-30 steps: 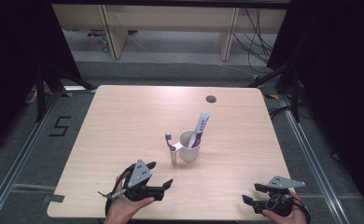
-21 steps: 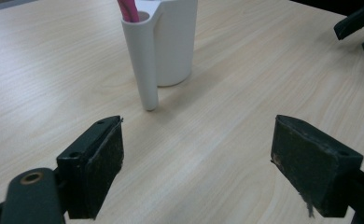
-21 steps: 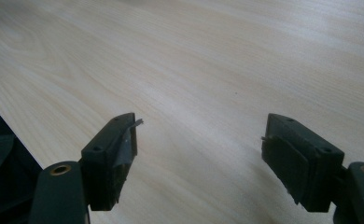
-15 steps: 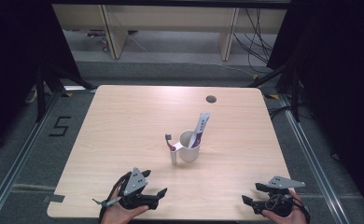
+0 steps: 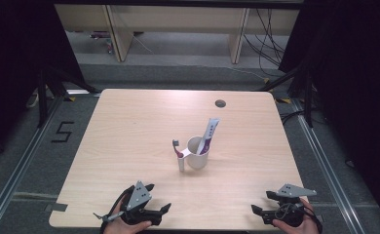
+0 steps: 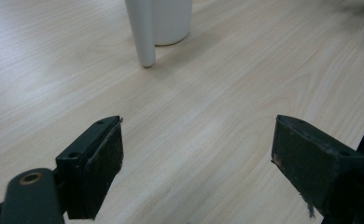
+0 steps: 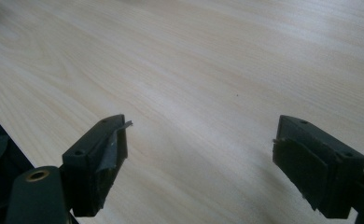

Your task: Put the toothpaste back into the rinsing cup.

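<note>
Toothbrush and toothpaste tube stand in a white cup near the middle of the tabletop, the brush leaning out over the left rim, the tube tilting up to the right. The left tool and the right tool both sit at the near edge, well apart from the cup, each released with nothing between its jaws; the right tool's jaws have just been opening.

The likeliest mishap is tipping: the cup is light and top-heavy with two leaning items, so a sideways nudge from a tool reaching in could topple it.

From the left gripper view the cup is cut off at the top, and the white post beside it is probably the cup's handle.
</note>
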Demonstrator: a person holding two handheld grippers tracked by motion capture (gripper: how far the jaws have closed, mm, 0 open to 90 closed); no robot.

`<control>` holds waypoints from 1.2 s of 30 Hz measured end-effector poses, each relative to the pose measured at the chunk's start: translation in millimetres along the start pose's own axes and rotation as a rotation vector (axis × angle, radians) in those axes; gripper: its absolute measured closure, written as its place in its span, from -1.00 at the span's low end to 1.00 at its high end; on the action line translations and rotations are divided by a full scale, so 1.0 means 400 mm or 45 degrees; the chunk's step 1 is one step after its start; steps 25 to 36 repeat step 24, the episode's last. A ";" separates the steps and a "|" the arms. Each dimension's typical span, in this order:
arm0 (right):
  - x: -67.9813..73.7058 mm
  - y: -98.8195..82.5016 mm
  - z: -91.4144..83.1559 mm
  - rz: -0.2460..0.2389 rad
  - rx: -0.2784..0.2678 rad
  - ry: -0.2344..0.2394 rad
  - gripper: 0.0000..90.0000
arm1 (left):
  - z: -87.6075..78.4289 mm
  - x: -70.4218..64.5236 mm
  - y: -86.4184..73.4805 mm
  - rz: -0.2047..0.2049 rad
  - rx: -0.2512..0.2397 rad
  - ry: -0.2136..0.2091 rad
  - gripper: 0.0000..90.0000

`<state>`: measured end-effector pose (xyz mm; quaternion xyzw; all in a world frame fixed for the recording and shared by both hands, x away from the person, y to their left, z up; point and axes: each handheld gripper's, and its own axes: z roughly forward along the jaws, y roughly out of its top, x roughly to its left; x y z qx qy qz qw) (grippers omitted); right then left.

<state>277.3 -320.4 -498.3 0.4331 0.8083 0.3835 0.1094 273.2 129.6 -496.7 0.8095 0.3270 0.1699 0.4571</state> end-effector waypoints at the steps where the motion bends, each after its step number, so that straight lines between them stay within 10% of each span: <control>1: 0.000 -0.001 0.001 -0.004 0.000 -0.005 -0.59 | -0.001 0.000 -0.001 0.007 0.003 0.000 -0.64; 36: 0.011 -0.002 0.008 0.028 0.023 0.037 -0.61 | 0.000 -0.027 -0.023 0.097 0.099 -0.010 -0.63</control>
